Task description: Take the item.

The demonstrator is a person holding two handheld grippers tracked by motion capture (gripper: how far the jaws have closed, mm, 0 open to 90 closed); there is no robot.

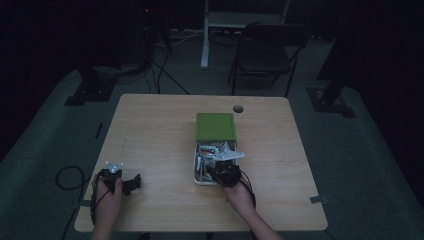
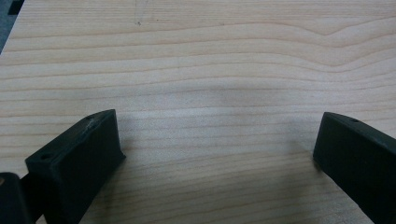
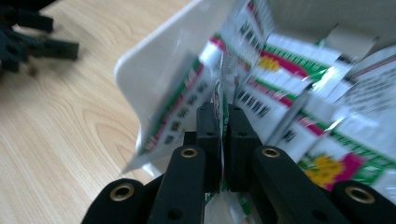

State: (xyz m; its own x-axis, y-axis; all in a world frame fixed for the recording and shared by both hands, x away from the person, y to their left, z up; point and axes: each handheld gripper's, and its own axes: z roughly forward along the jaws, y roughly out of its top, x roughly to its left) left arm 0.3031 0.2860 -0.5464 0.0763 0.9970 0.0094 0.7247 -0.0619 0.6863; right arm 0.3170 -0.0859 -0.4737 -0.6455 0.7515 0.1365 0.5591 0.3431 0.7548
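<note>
A white box [image 1: 195,170] with several white, green and pink packets [image 1: 216,152] sits mid-table; its green lid [image 1: 215,126] lies just behind it. In the right gripper view the box's white wall [image 3: 149,70] rises at left, and my right gripper [image 3: 222,121] is shut on the thin edge of one packet [image 3: 177,112] among several others [image 3: 299,116]. In the high view the right gripper [image 1: 223,174] sits over the box's near end. My left gripper [image 1: 131,183] rests near the table's front left; its jaws stand wide apart over bare wood [image 2: 210,93], the gripper [image 2: 219,140] open.
The wooden table [image 1: 150,135] has a round cable hole [image 1: 238,108] at the back. A dark folding chair [image 1: 265,52] and stand bases stand on the floor beyond. The left gripper [image 3: 28,39] appears far off at the upper left of the right gripper view.
</note>
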